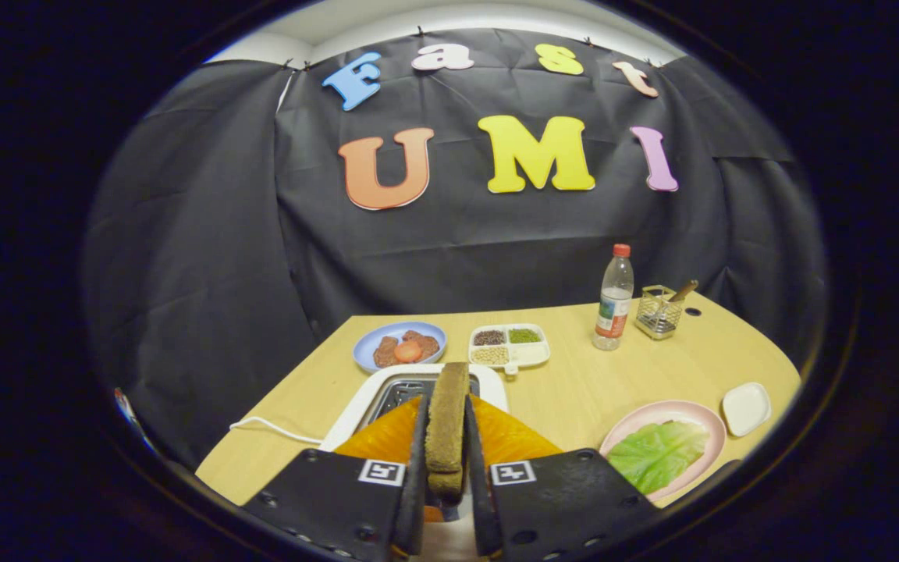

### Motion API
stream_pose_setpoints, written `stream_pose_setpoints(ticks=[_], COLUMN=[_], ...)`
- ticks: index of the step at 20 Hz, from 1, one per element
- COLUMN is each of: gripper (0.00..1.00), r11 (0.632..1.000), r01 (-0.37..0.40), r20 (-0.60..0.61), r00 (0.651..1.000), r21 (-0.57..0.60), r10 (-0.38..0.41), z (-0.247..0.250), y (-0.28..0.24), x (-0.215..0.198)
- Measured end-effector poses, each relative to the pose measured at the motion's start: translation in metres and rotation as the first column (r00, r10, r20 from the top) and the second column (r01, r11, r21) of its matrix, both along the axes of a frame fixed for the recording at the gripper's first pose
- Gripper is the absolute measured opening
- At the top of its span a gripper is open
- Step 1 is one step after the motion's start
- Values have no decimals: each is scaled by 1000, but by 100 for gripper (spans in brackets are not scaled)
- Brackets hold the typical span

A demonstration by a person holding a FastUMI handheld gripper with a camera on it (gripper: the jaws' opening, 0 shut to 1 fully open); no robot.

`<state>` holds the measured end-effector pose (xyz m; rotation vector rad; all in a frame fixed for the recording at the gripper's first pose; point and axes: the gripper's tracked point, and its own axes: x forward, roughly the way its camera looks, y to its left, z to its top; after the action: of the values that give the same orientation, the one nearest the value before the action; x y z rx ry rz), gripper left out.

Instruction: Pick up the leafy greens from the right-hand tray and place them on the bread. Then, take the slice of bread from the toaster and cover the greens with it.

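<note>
Tongs clamp bread slice edge-on — above toaster.

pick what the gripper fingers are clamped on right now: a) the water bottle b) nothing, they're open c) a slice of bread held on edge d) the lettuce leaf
c: the gripper has both fingers pressed on a brown slice of bread standing on edge over the toaster, while the lettuce leaf lies on the pink plate.

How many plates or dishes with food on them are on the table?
3. A blue plate of meat and tomato and a white divided tray of grains lie beyond the toaster; a pink plate with a lettuce leaf lies right of the tongs. Others may be hidden.
</note>
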<state>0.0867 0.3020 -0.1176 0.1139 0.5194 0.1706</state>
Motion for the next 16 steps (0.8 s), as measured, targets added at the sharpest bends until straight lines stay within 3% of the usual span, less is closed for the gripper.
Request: stream_pose_setpoints(ticks=[1, 3, 12, 16], gripper=[16, 11, 11, 11], r11=[1000, 1000, 988, 985], r01=[-7, -22, -64, -47], r20=[-1, 11, 155, 208], r00=[1000, 1000, 987, 978], r21=[-4, 1, 142, 169], r10=[7, 22, 42, 11], z=[1, 6, 97, 127], y=[1, 2, -15, -48], x=[-2, -2, -11, -20])
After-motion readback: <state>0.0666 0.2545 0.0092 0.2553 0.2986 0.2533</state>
